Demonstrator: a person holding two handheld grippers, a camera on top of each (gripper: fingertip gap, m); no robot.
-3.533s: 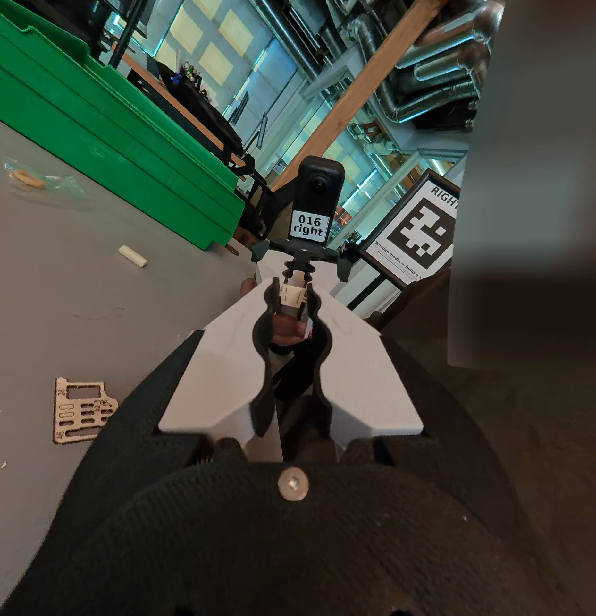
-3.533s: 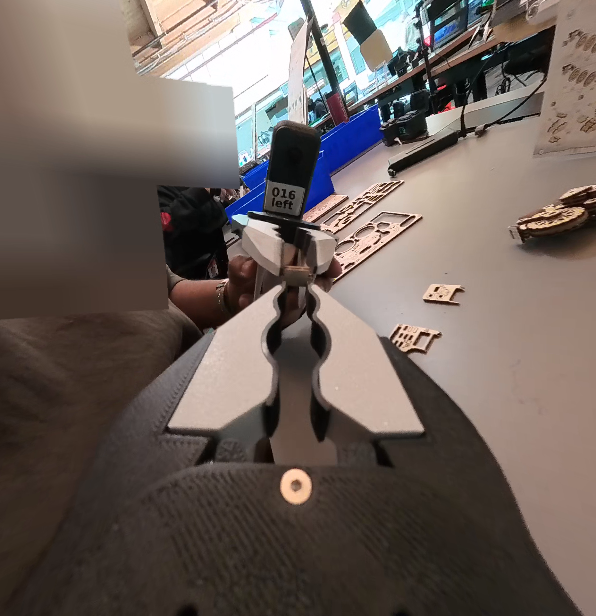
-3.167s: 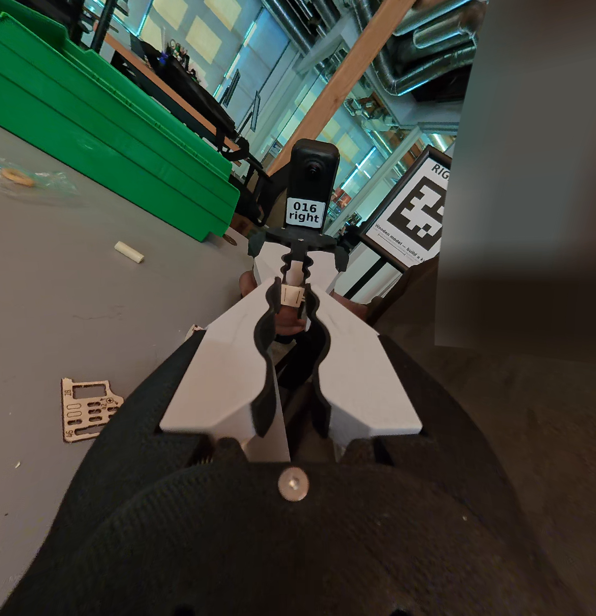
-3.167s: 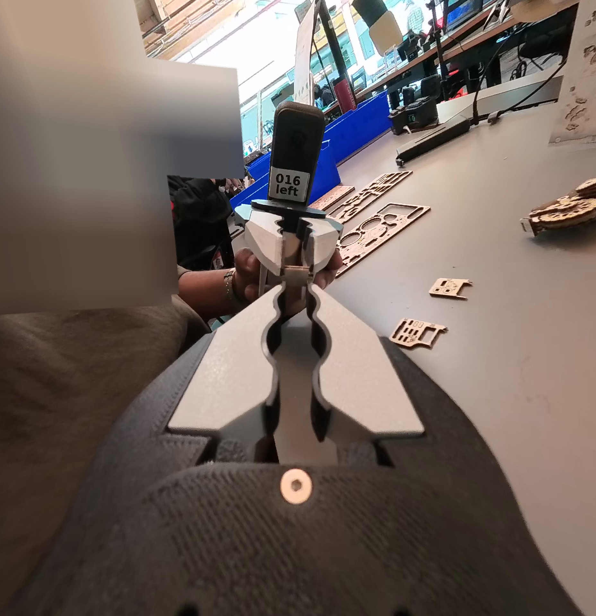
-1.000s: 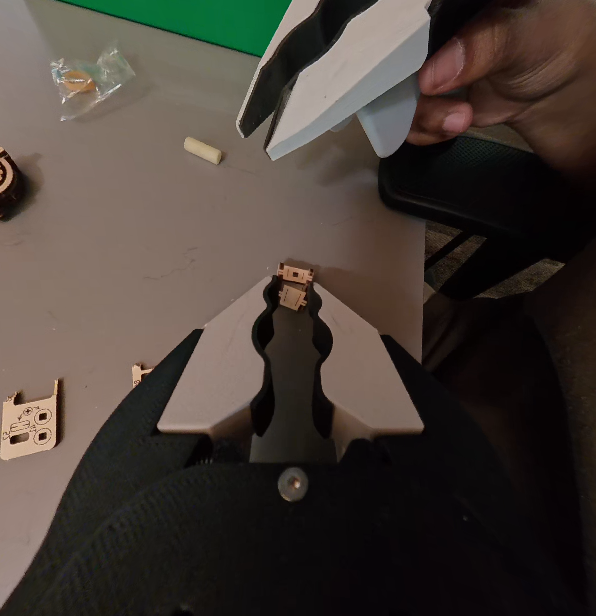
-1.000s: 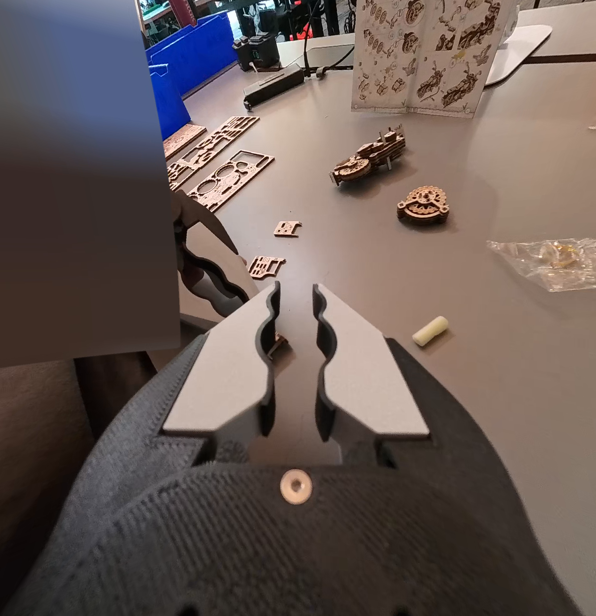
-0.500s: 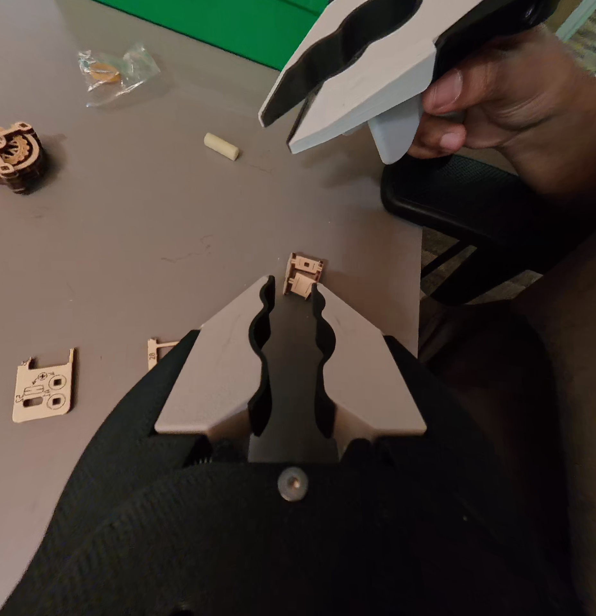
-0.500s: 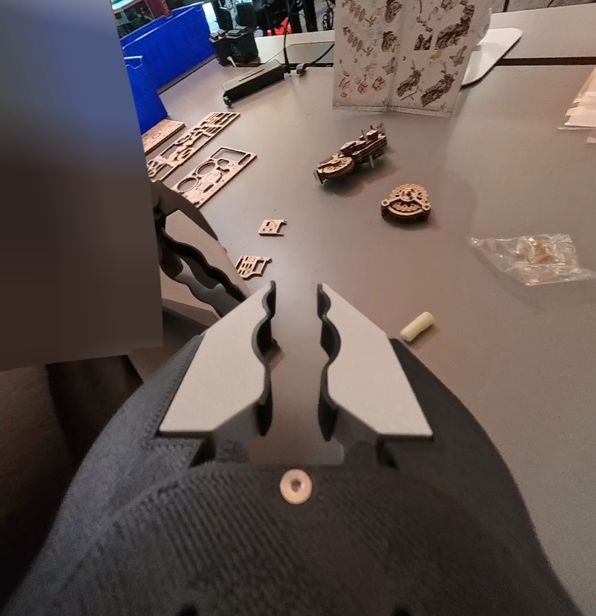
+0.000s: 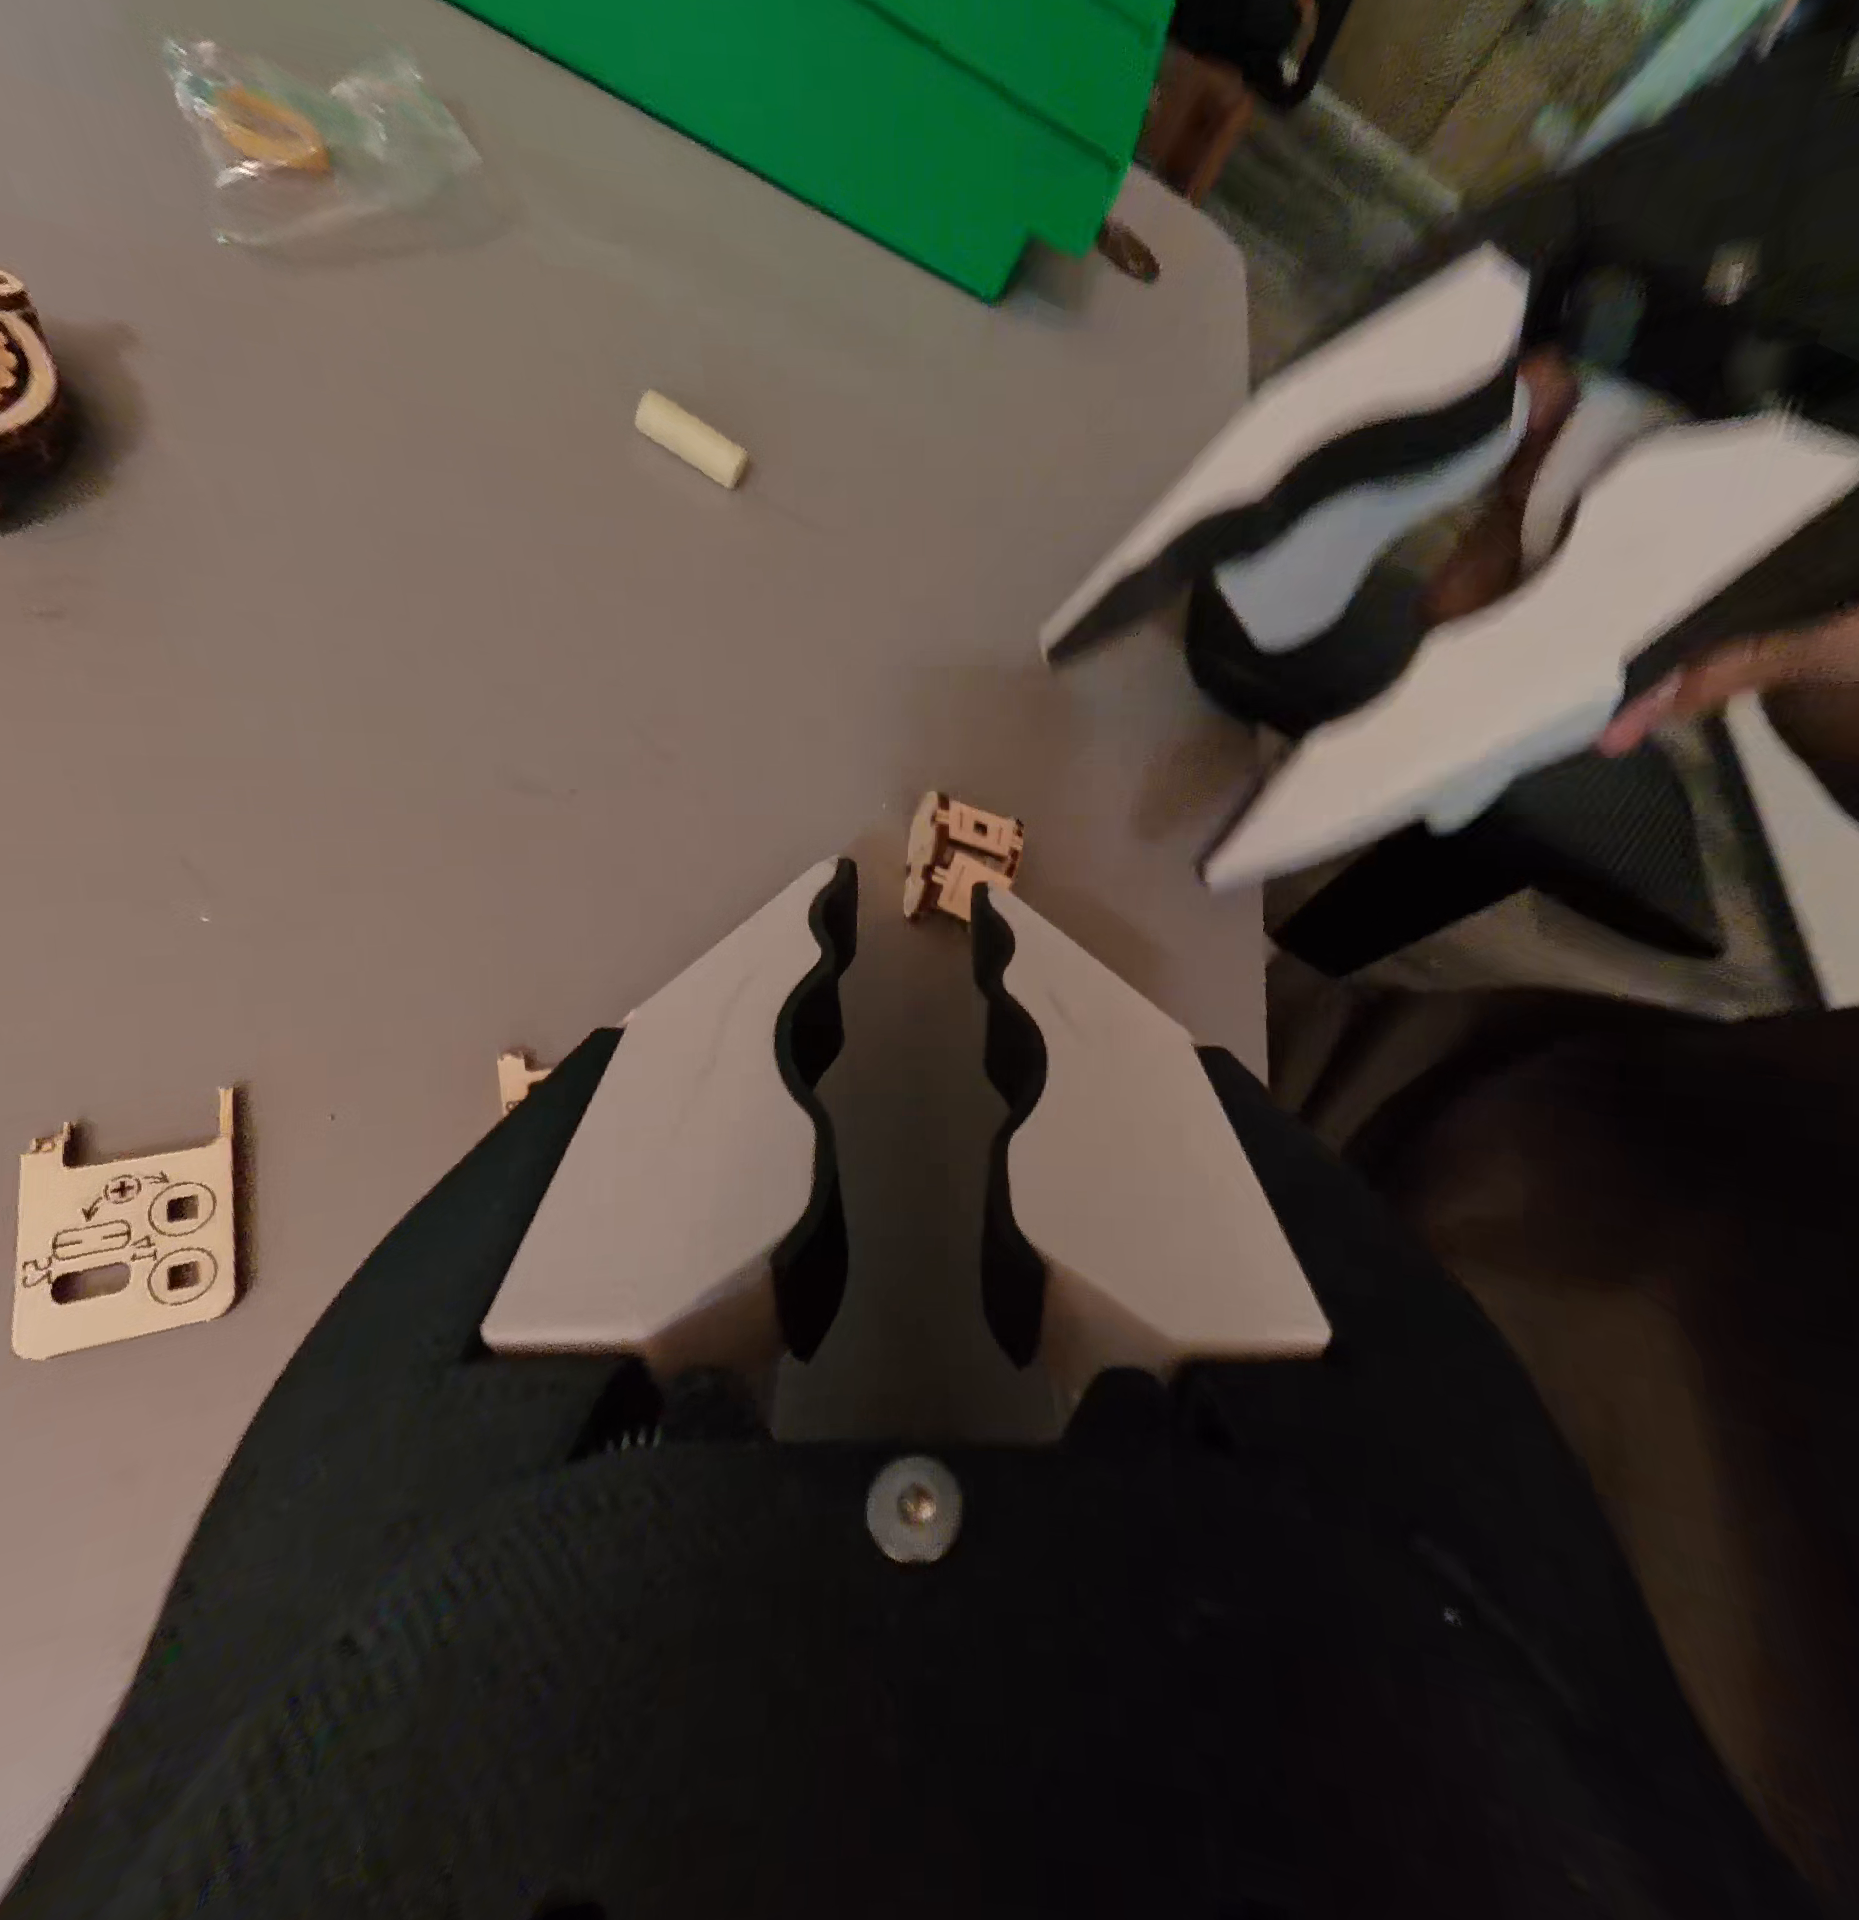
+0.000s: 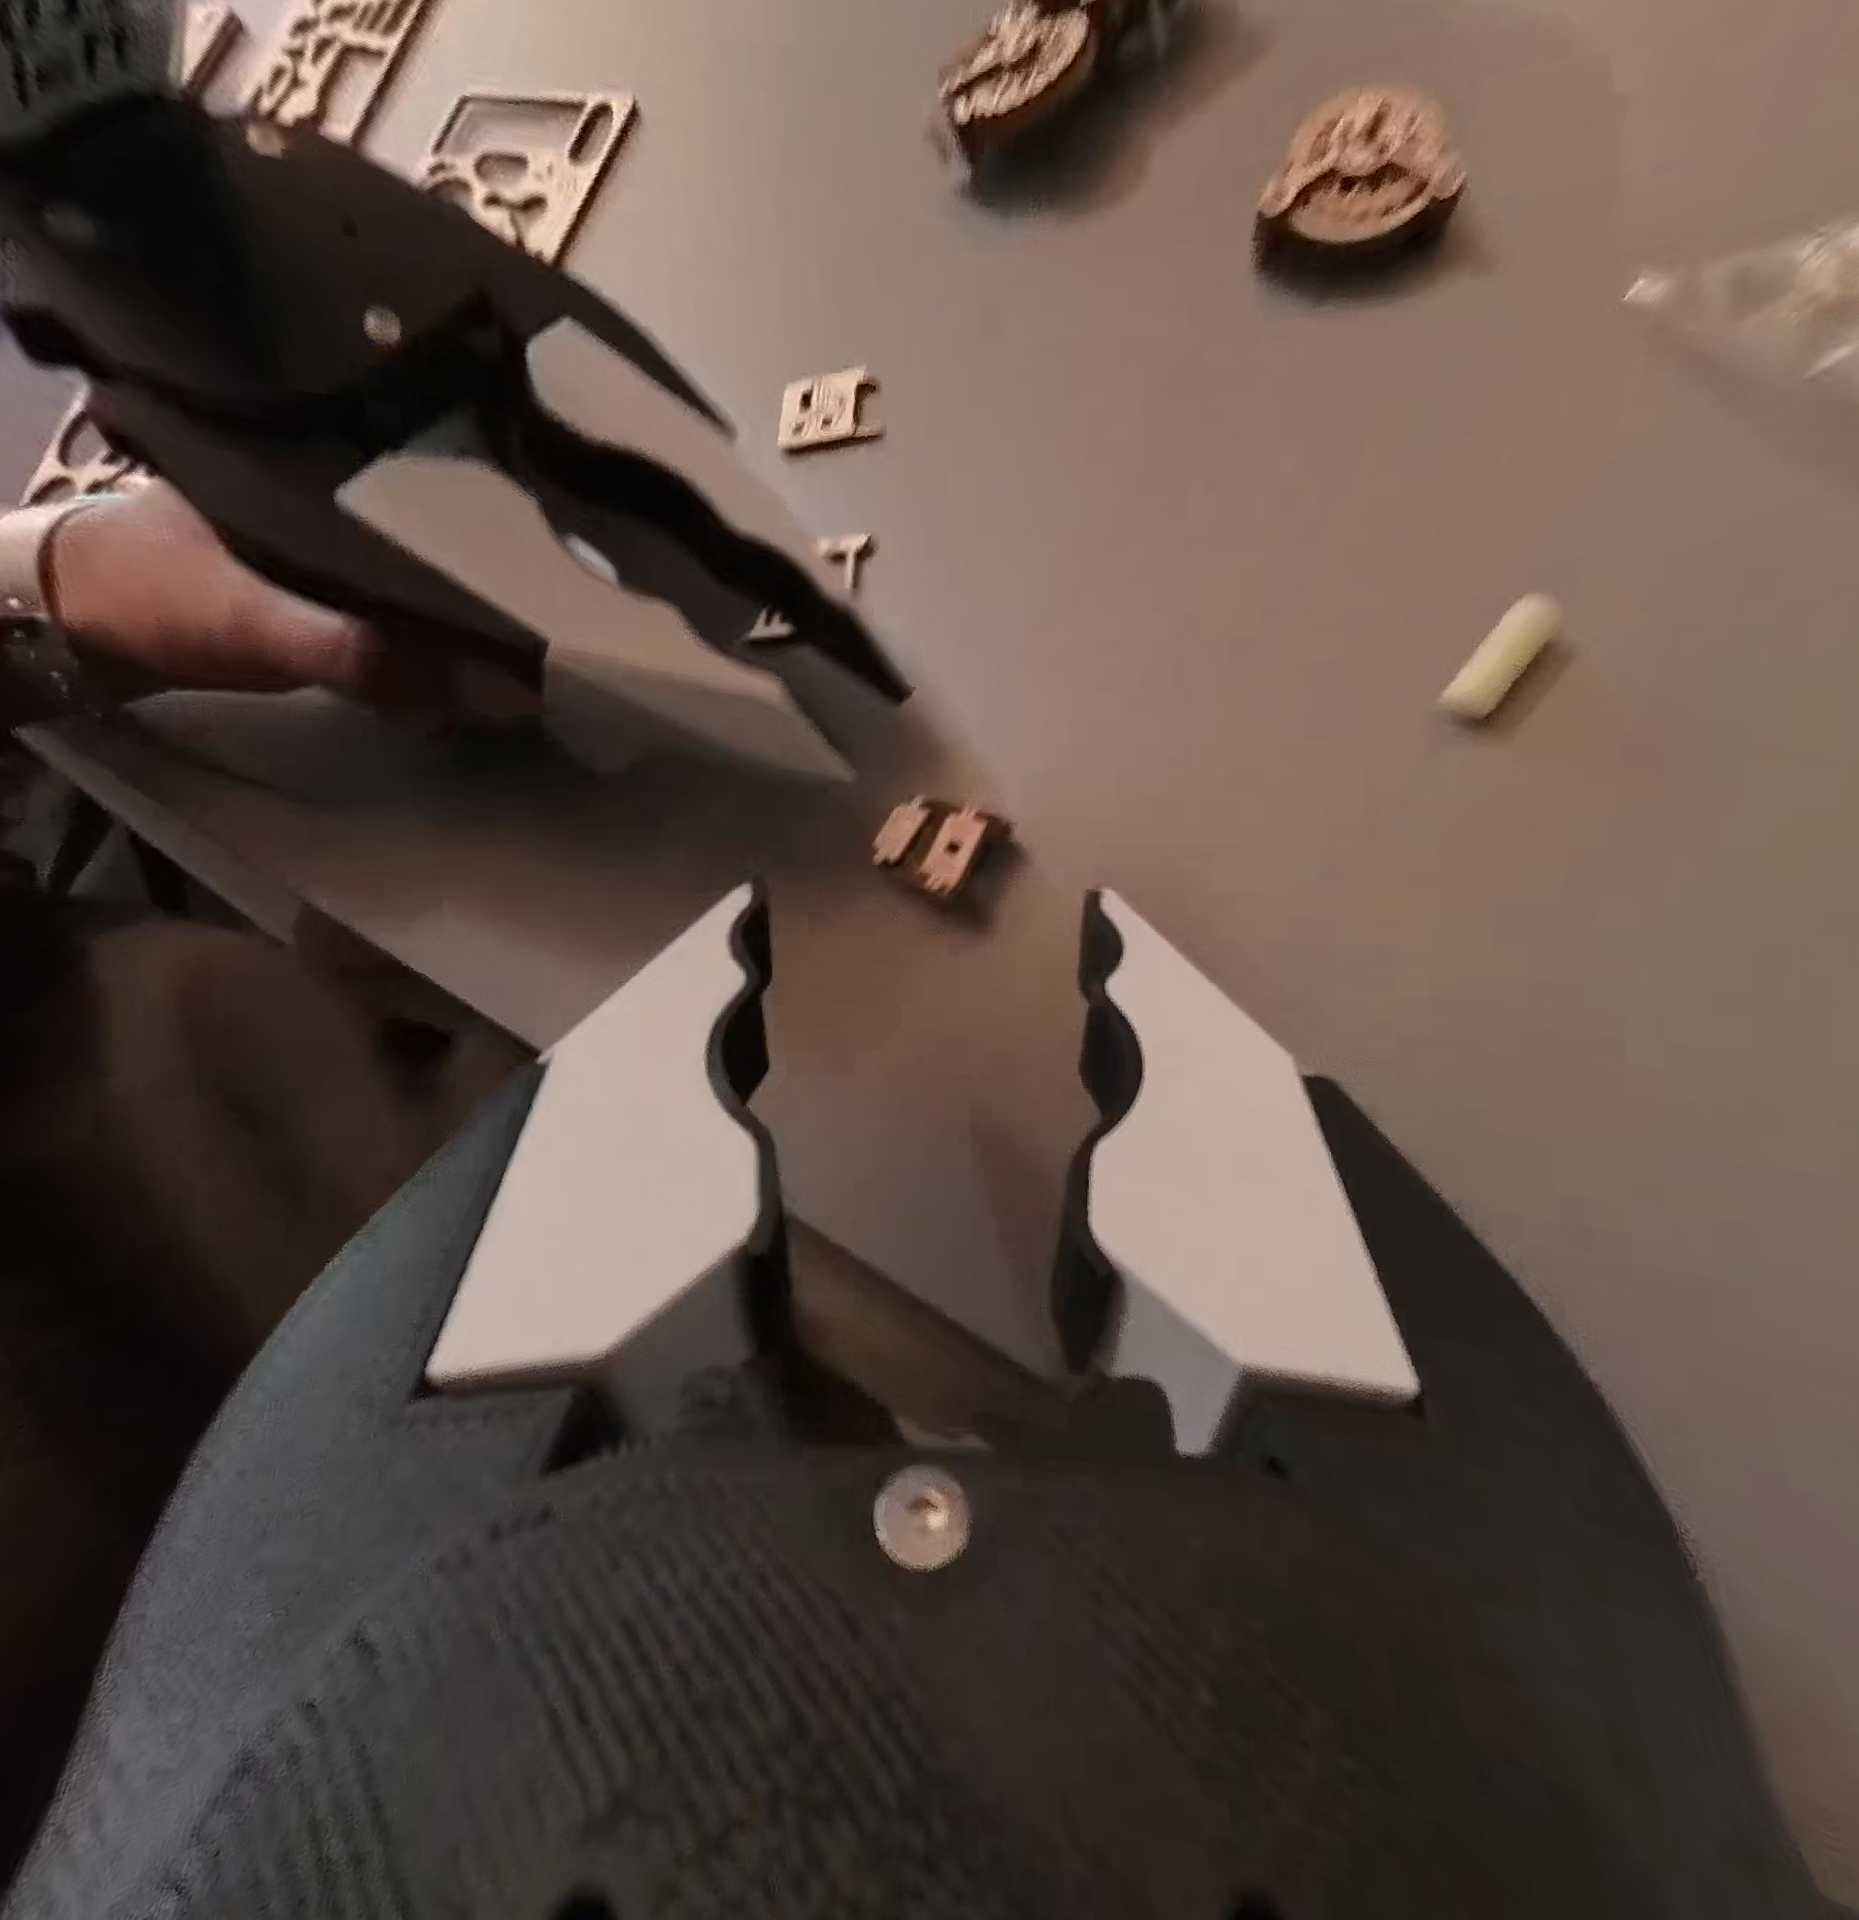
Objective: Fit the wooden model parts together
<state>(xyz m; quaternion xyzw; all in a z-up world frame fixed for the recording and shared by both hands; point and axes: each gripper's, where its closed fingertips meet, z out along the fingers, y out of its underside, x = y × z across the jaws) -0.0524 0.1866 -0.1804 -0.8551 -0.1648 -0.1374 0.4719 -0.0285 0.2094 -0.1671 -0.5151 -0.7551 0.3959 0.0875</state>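
A small joined wooden piece point(image 9: 961, 852) lies loose on the grey table point(image 9: 437, 675), close to its edge. My left gripper point(image 9: 914, 883) is open and empty, with its fingertips just short of the piece. My right gripper point(image 10: 927, 899) is open wide and empty, a little short of the same piece point(image 10: 940, 847). In the left wrist view the right gripper point(image 9: 1133, 758) hovers to the right, over the table's edge. In the right wrist view the left gripper point(image 10: 873, 732) reaches in from the upper left. Both views are blurred by motion.
A flat wooden part point(image 9: 130, 1236) lies at the left, a white peg point(image 9: 691, 452) farther out. A plastic bag point(image 9: 281, 135) and a green bin point(image 9: 852, 125) are at the back. Wooden gear assemblies point(image 10: 1361, 187), a flat part point(image 10: 831, 410) and cut-out sheets point(image 10: 530, 156) lie beyond. My right fingertips sit around 5 cm from my left ones.
Both grippers held the small piece between them in the air. It now lies on the table, let go by the left. The right has opened wider and tipped down toward it.
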